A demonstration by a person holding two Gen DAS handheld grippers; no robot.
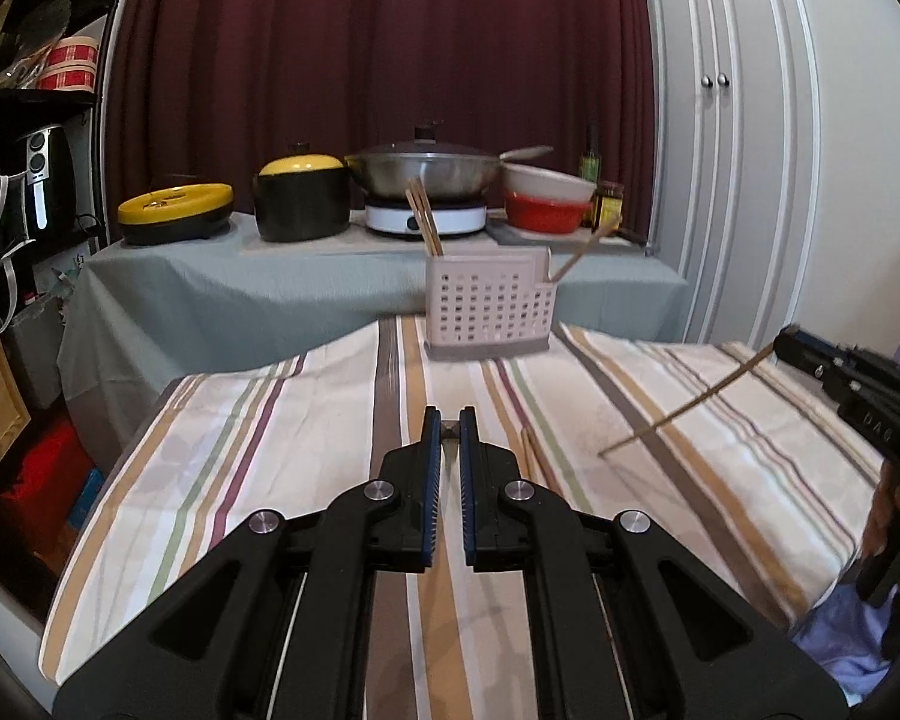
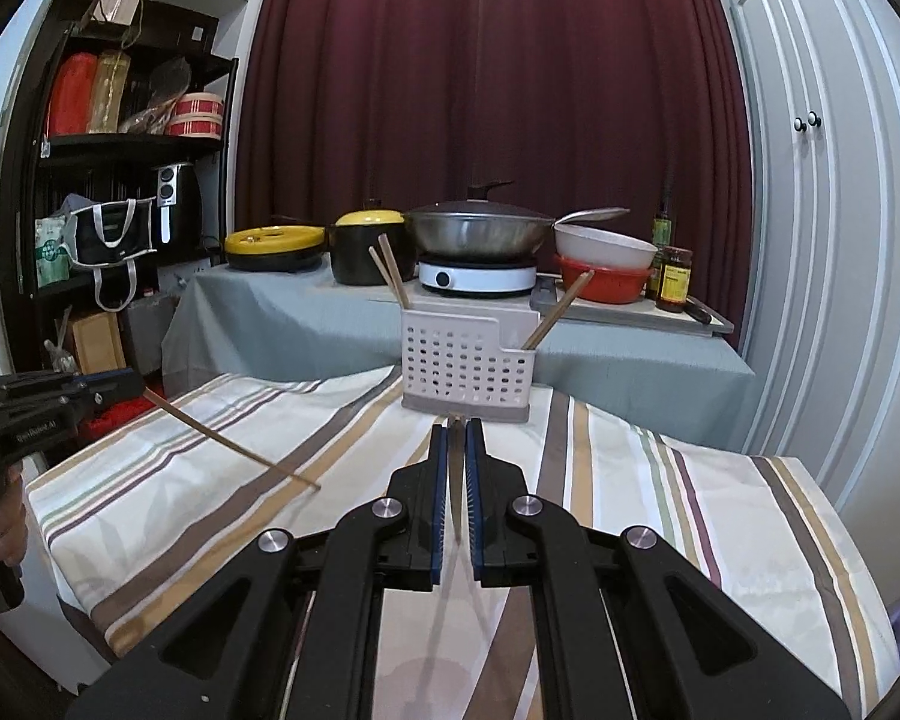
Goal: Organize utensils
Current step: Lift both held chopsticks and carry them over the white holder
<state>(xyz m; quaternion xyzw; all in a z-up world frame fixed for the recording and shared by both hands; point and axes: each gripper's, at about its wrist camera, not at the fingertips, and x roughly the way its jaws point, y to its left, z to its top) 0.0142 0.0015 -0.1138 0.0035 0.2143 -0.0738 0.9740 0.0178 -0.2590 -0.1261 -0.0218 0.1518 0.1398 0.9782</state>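
A white perforated utensil holder (image 1: 489, 306) (image 2: 468, 360) stands at the far edge of the striped tablecloth (image 1: 270, 450). Two chopsticks (image 1: 423, 216) lean in its left compartment and one chopstick (image 1: 582, 252) in its small right pocket. My left gripper (image 1: 450, 420) (image 2: 141, 387) is shut on a chopstick (image 2: 234, 441) that slants down toward the cloth. My right gripper (image 2: 457, 426) (image 1: 780, 339) is shut on another chopstick (image 1: 690, 402), which shows end-on between its own pads. Both grippers hover over the cloth, short of the holder.
Behind the holder, a grey-covered side table (image 1: 210, 288) carries yellow-lidded pots, a wok on an induction cooker (image 1: 426, 216), stacked bowls and sauce jars. A dark shelf rack (image 2: 120, 180) stands on the left and white cabinet doors (image 2: 810, 240) on the right.
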